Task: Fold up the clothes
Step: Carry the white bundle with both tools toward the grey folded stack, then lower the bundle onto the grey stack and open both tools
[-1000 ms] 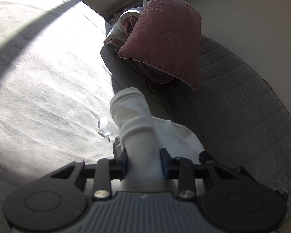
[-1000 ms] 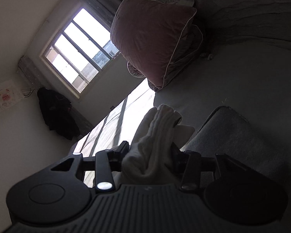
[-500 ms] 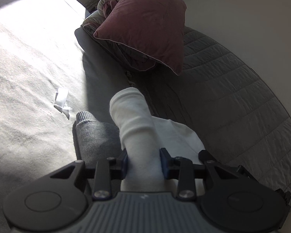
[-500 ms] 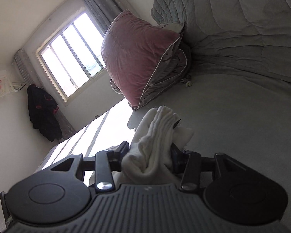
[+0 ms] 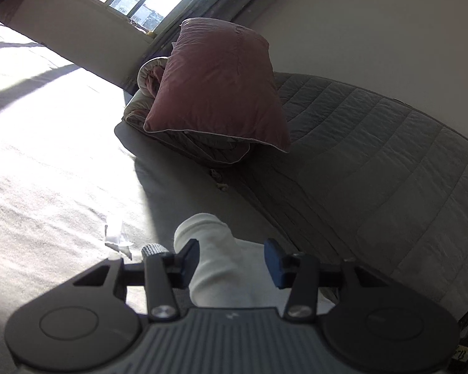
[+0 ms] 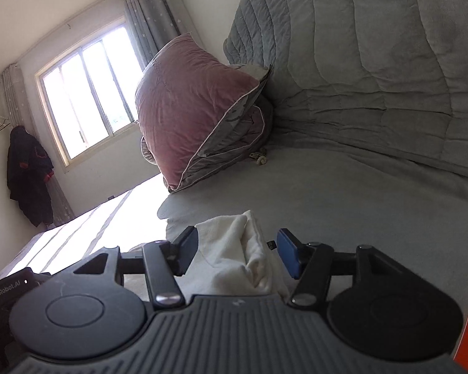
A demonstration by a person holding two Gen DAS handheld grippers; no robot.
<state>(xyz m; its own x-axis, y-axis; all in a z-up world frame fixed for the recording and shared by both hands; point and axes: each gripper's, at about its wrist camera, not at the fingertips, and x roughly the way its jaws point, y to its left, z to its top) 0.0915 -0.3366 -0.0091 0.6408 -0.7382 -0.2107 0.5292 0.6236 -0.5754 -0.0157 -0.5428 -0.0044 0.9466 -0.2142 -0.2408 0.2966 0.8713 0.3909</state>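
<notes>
A wide bed covered in a pale grey sheet (image 5: 46,187) fills both wrist views, half in strong window light and half in shade. A grey quilted bedspread (image 5: 374,162) runs up the wall at three o'clock in the left view. A large dusty-pink velvet pillow (image 5: 218,84) leans on a rolled grey-and-pink duvet (image 5: 149,78) at twelve o'clock. At nine o'clock in the right view, a dark coat (image 6: 28,171) hangs beside the bright window (image 6: 90,93).

The white knitted garment (image 5: 215,268) lies on the sheet at six o'clock, right in front of both tools. In the left view its rounded cuff end sits between the fingers of the left gripper (image 5: 231,258), which stand spread; the left pad looks close against the cloth, the right pad clear of it. In the right view a bunched white fold lies between the spread fingers of the right gripper (image 6: 237,254), neither pad squeezing it.

A small white scrap (image 5: 114,233) lies at nine o'clock of the cuff.

The cloth looks soft and thick, so a neat fold likely calls for low, level grippers and edges laid flat without dragging.
</notes>
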